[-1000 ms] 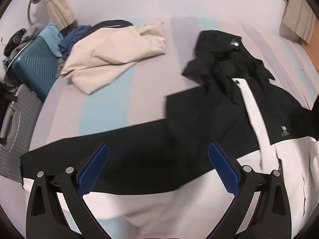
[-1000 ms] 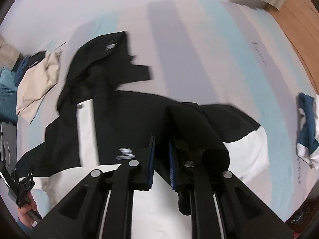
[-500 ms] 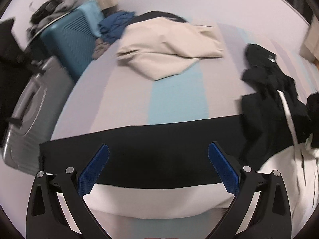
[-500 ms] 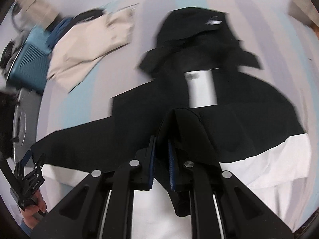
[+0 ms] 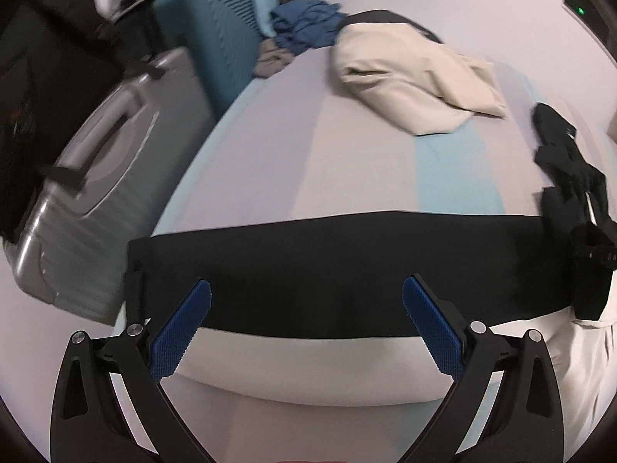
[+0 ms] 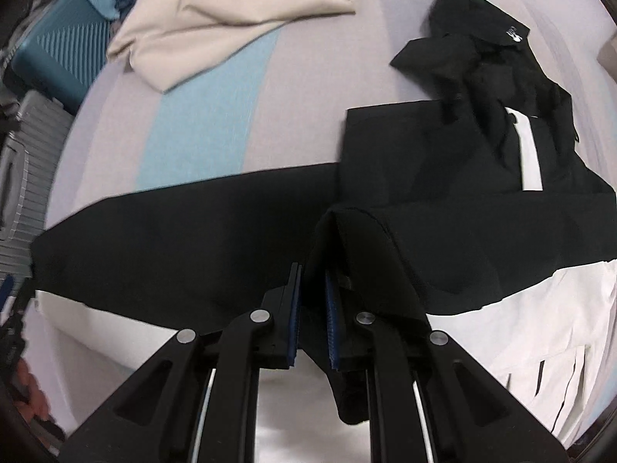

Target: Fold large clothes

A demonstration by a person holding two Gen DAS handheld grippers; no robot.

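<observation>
A black and white jacket (image 6: 482, 200) lies spread on the striped bed, hood at the far right. Its left sleeve (image 5: 347, 266) stretches flat across the left wrist view, black above and white below. My left gripper (image 5: 306, 301) hangs open over that sleeve with nothing between its blue pads. My right gripper (image 6: 311, 297) is shut on a fold of the jacket's black sleeve cloth (image 6: 358, 243), which rises in a peak from the pads and drapes over the right finger.
A beige garment (image 5: 416, 77) lies crumpled at the far side of the bed (image 5: 270, 154), with blue clothes (image 5: 304, 27) behind it. A teal suitcase (image 5: 219, 50) and a grey suitcase (image 5: 100, 193) stand beside the bed's left edge. A hand (image 6: 29, 389) shows low left.
Both grippers have swept left over the bed. The left one now sits above the outstretched sleeve near the suitcases. The right one has carried its pinched black cloth across the jacket's body.
</observation>
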